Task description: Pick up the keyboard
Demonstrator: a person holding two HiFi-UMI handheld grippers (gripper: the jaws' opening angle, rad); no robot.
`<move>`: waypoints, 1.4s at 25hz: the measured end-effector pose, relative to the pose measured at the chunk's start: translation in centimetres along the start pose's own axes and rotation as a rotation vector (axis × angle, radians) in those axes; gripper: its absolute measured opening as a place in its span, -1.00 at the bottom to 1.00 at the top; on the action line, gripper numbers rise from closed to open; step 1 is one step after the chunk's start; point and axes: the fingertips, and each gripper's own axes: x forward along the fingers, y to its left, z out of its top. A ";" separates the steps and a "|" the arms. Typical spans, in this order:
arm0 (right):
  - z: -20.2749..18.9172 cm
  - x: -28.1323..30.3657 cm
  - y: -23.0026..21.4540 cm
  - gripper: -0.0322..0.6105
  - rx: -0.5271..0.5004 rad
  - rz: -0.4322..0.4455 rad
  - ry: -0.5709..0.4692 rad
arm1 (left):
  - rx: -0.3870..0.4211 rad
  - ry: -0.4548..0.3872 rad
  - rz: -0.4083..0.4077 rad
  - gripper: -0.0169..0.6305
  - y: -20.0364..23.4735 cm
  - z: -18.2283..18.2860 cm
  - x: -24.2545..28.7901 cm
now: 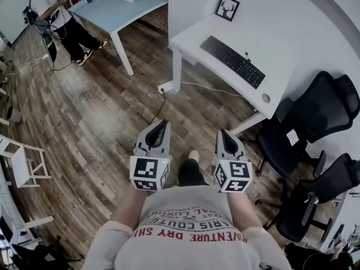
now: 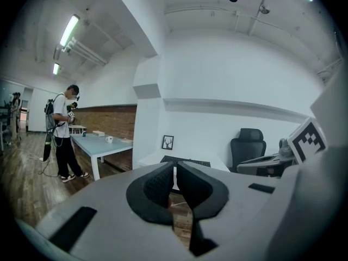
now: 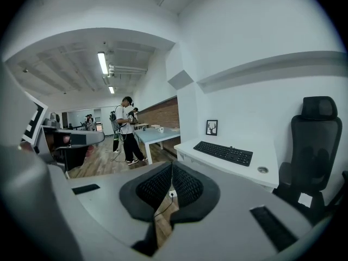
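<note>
My left claw (image 1: 160, 127) and my right claw (image 1: 225, 135), each with its jaws pressed together and nothing between them, are side by side above the wooden floor (image 1: 101, 122), both pointing toward the white bench (image 1: 194, 35). The black keyboard (image 1: 232, 61) lies flat along the middle of that bench, well apart from both claws. A small framed picture (image 1: 227, 8) stands at the bench's back corner against the wall, and black office chairs (image 1: 315, 114) stand beside its other end.
</note>
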 end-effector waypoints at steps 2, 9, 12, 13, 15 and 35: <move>0.7 1.9 -1.2 -0.82 0.003 0.009 -0.006 | 0.007 0.001 0.003 -0.83 0.1 0.6 2.2; 3.4 8.1 -8.7 -0.82 0.031 -0.014 -0.022 | 0.022 0.026 -0.037 -0.83 -1.2 2.2 12.5; 4.5 10.3 -13.1 -0.82 0.054 -0.035 -0.023 | 0.030 0.030 -0.057 -0.83 -2.5 3.2 17.2; 4.9 11.0 -14.5 -0.82 0.060 -0.042 -0.027 | 0.033 0.028 -0.062 -0.83 -2.9 3.6 18.8; 5.6 12.3 -17.0 -0.82 0.072 -0.054 -0.036 | 0.037 0.024 -0.074 -0.83 -3.7 4.3 21.7; 7.3 21.7 -31.0 -0.82 0.196 -0.281 -0.013 | 0.085 0.086 -0.315 -0.83 -7.3 6.0 43.6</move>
